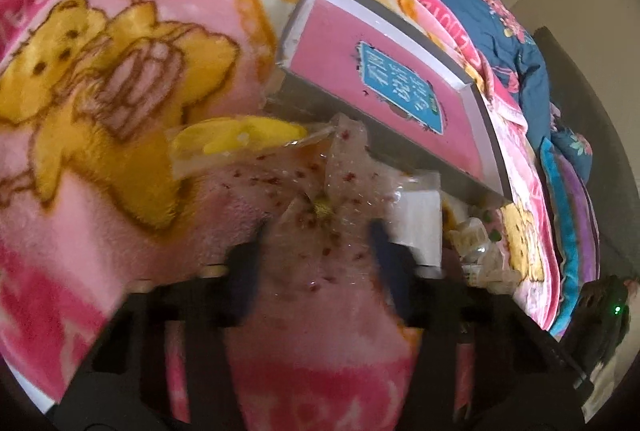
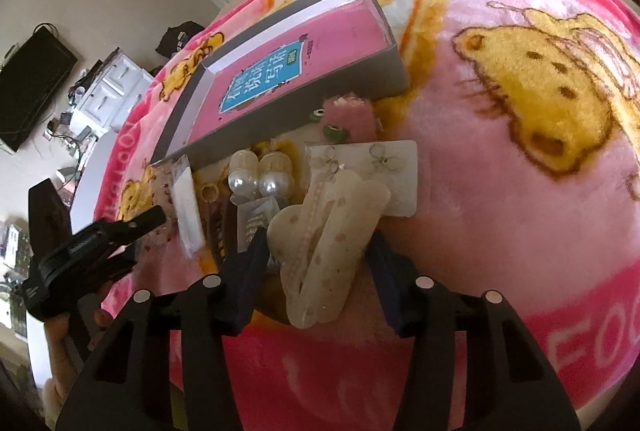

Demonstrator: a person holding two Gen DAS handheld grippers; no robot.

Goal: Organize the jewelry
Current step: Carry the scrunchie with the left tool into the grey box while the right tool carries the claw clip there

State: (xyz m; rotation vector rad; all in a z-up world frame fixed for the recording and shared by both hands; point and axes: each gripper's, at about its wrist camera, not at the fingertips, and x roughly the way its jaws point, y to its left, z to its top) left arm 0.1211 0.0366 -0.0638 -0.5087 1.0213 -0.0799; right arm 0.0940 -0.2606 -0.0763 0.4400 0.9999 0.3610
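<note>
Cream plastic hair clip (image 2: pixel 328 255) lies between the half-open right gripper (image 2: pixel 320 251), long axis along its fingers, untouched, while the left gripper (image 1: pixel 316 255) pinches the speckled bag (image 1: pixel 336 199) beside the box (image 2: pixel 280 71).

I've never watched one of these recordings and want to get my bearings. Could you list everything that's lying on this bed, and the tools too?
Fleece blanket: one, pink with yellow bears, covering the bed.
Shallow grey cardboard box: one, pink printed sheet with a blue label inside, behind the jewelry.
Cream hair claw clip: one, between the right gripper's fingers.
Clear earring card: one, two dangling earrings, behind the clip.
Pearl-like beads: two, white, near the box's front.
Clear red-speckled bag: one, between the left gripper's fingers.
Yellow piece in clear wrap: one, left of that bag.
Blue floral quilt: one, bunched behind the box.
Left gripper: black, around the bag; contact unclear.
Right gripper: black, around the clip; contact unclear.
</note>
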